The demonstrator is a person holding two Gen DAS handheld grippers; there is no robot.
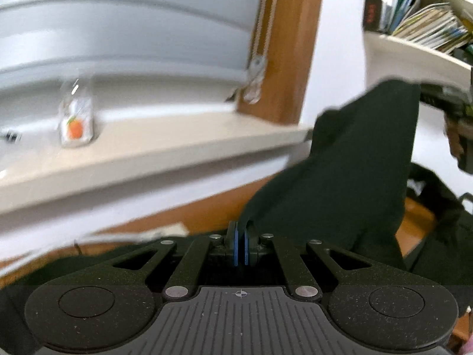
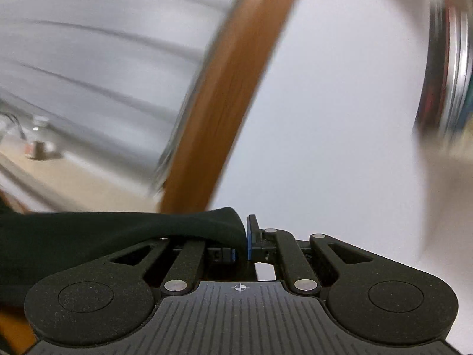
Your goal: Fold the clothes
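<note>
Between our left gripper's [image 1: 241, 238] pads we are pinching the dark garment [image 1: 348, 177] | right gripper [image 2: 246, 238] is clamping its edge | no writing is reading legibly.

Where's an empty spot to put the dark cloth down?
The beige ledge is bare between the little packet and the wooden post. The shelf of books is crowded. Both the left gripper and right gripper pinch the dark cloth.
</note>
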